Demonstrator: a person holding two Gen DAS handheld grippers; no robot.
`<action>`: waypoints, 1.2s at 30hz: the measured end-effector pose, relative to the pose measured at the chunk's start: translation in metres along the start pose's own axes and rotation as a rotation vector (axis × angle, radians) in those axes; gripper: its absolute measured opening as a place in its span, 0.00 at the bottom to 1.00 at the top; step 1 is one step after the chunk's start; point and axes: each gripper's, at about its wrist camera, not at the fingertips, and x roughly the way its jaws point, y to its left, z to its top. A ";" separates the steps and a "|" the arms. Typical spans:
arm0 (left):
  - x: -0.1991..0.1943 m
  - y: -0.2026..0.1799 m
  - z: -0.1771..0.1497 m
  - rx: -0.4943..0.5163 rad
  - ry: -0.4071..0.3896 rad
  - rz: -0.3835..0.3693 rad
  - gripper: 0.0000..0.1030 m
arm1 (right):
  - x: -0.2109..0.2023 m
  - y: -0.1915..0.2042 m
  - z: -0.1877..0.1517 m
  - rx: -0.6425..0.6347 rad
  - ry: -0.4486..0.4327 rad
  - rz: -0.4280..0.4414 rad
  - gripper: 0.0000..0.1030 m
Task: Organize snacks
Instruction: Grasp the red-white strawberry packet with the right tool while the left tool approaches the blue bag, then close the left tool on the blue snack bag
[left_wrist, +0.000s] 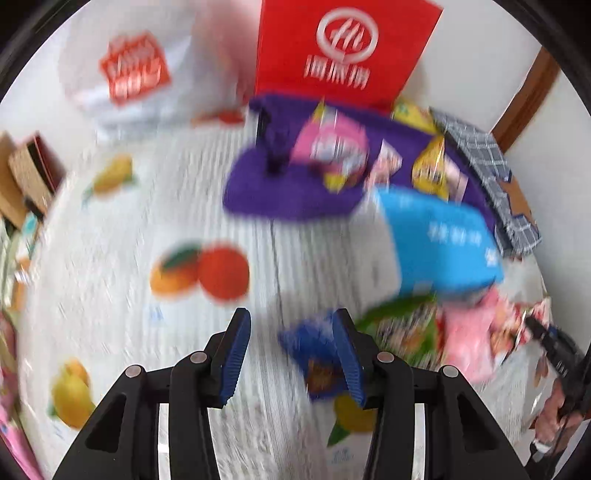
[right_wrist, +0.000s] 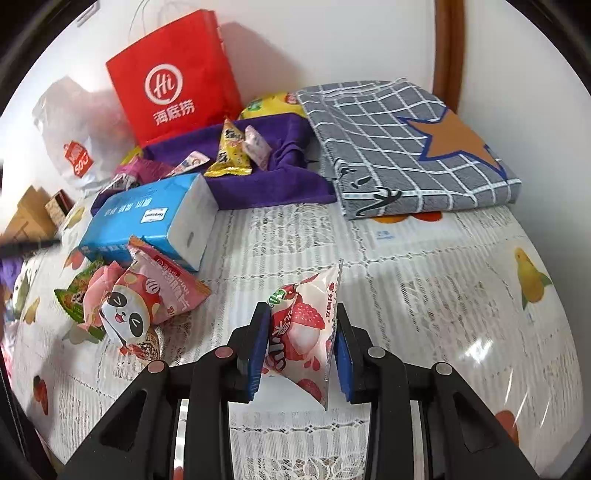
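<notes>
My right gripper (right_wrist: 299, 350) is shut on a white lychee jelly packet (right_wrist: 304, 325), held just above the tablecloth. A purple cloth tray (right_wrist: 258, 184) at the back holds several snack packets, among them a yellow one (right_wrist: 231, 151). A pile of pink and green snack packets (right_wrist: 140, 299) lies left of my right gripper. The left wrist view is blurred. My left gripper (left_wrist: 291, 350) is open and empty above the cloth, with a blue snack packet (left_wrist: 317, 354) by its right finger. The purple tray (left_wrist: 295, 192) lies ahead of it.
A blue tissue box (right_wrist: 147, 221) lies in front of the purple tray. A red bag (right_wrist: 173, 81) and a white plastic bag (right_wrist: 74, 129) stand at the wall. A folded grey checked blanket (right_wrist: 406, 147) lies at the back right. Cardboard boxes (right_wrist: 33, 214) are at the left.
</notes>
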 end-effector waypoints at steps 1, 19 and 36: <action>0.004 0.002 -0.008 -0.009 0.010 -0.012 0.43 | -0.002 0.001 -0.001 -0.003 -0.006 -0.010 0.32; 0.028 -0.035 -0.013 0.014 -0.005 -0.006 0.40 | -0.023 0.017 -0.020 -0.077 -0.049 -0.059 0.32; -0.002 0.008 -0.054 -0.009 0.011 -0.055 0.51 | -0.019 0.007 -0.022 -0.049 -0.043 -0.052 0.32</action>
